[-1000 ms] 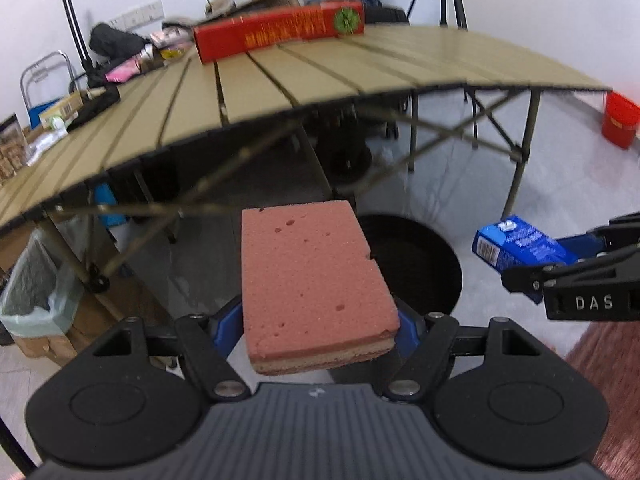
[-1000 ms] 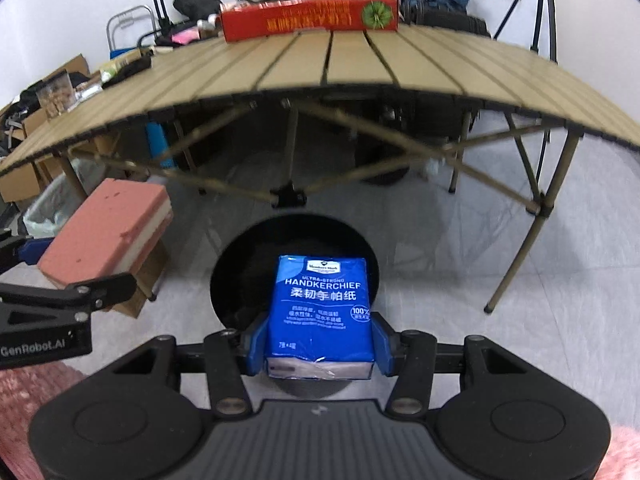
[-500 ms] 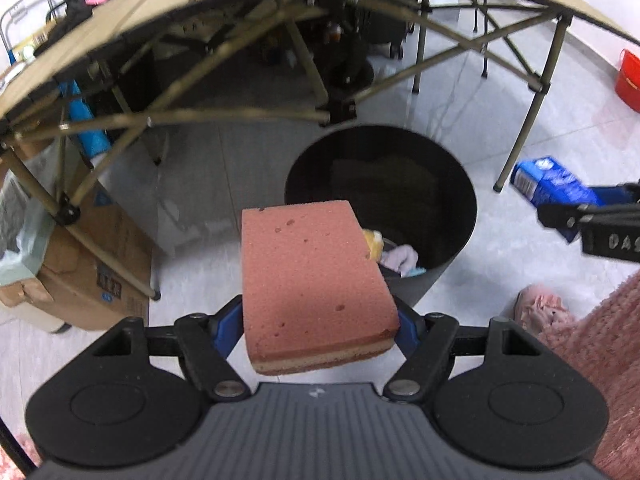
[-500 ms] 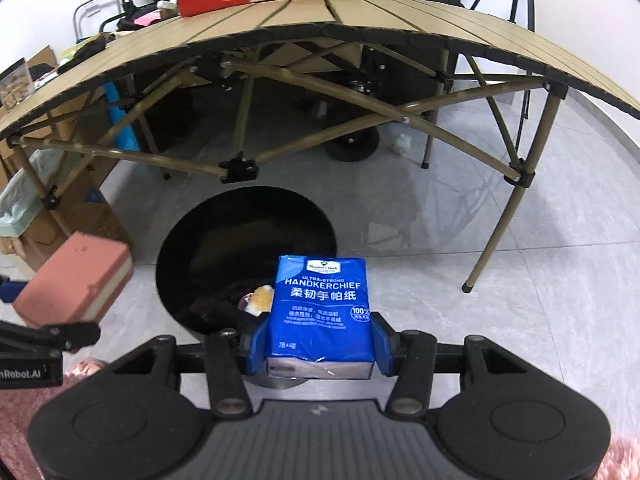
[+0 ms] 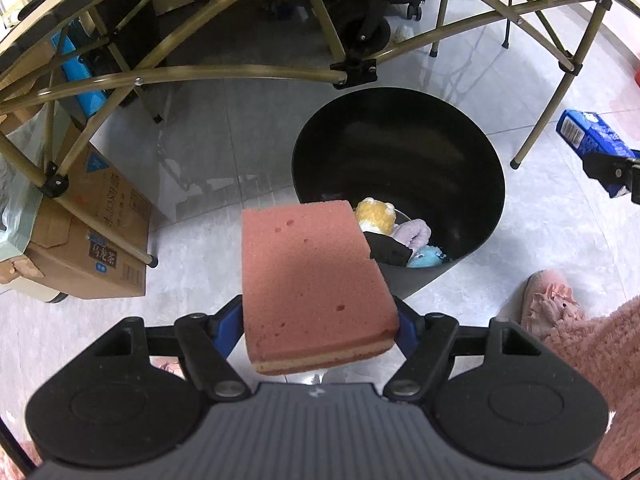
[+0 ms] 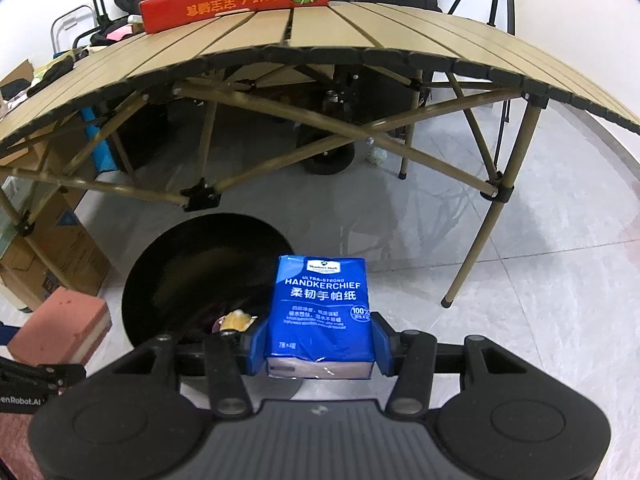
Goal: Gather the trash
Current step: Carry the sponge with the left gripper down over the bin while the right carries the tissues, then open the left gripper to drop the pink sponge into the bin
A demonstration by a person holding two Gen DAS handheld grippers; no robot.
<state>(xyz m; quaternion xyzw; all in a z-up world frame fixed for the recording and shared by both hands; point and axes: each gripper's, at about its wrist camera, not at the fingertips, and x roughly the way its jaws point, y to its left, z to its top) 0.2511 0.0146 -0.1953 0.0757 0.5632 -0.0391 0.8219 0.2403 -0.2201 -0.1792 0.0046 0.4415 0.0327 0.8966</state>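
Observation:
My left gripper (image 5: 320, 324) is shut on a pink sponge (image 5: 312, 280) with a pale underside, held just short of the near rim of a black trash bin (image 5: 400, 128) on the floor. Yellow, lilac and blue soft scraps (image 5: 404, 232) lie in the bin's bottom. My right gripper (image 6: 319, 344) is shut on a blue handkerchief tissue pack (image 6: 322, 304), above the bin's (image 6: 192, 248) right rim. Each wrist view catches the other hand's load: the tissue pack (image 5: 588, 136) at far right, the sponge (image 6: 60, 328) at lower left.
A folding slatted table (image 6: 360, 36) with crossed tan legs (image 5: 240, 74) stands over and behind the bin, a red box (image 6: 236, 0) on top. Cardboard boxes (image 5: 92, 240) sit at the left. A person's pink slipper (image 5: 548, 300) and fuzzy pink sleeve (image 5: 600, 360) are at the right.
Both grippers have sunk and tipped downward toward the bin. The left wrist view now looks into the bin and its scraps, the table top gone from sight. Both grips are unchanged.

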